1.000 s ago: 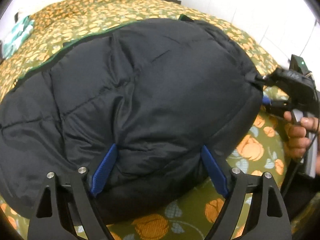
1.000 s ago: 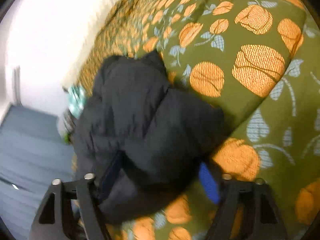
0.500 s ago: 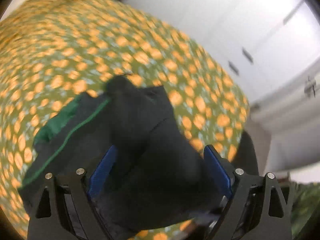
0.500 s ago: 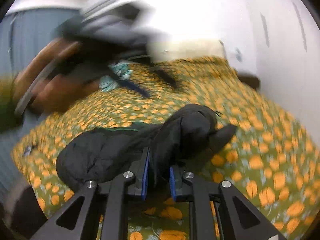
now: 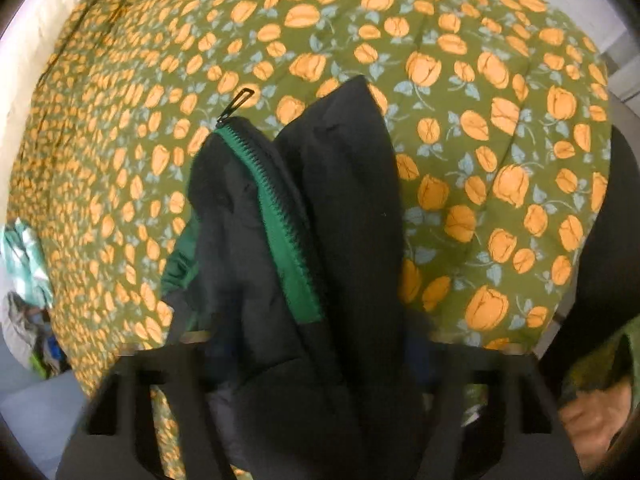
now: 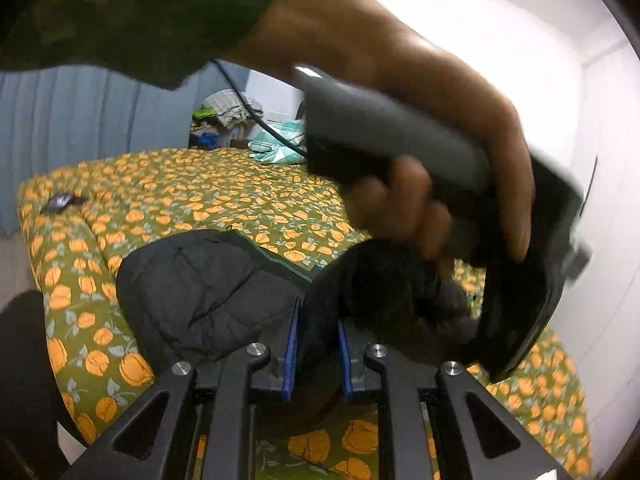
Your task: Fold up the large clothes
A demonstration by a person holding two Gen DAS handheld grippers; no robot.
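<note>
Green bedspread [image 5: 460, 128] printed with orange flowers covers the bed, white walls behind. Centre frame, the black jacket [image 5: 320, 240] hangs over it, gripped by the right gripper [image 6: 316, 344]; the left gripper [image 5: 316, 364] has just been closing around it.

Two black grabber tools and a green sleeve

The right gripper [image 6: 316, 350] fills the bottom of the right wrist view: black arms with cut-out holes, round silver screws and thin blue pads. The left gripper [image 5: 316, 364], at the bottom of its own view, is black and blurry. At upper right, a hand [image 6: 432, 120] wraps a grey handle with a black cable. A dark green patterned sleeve [image 6: 132, 12] fills the upper left.
</note>
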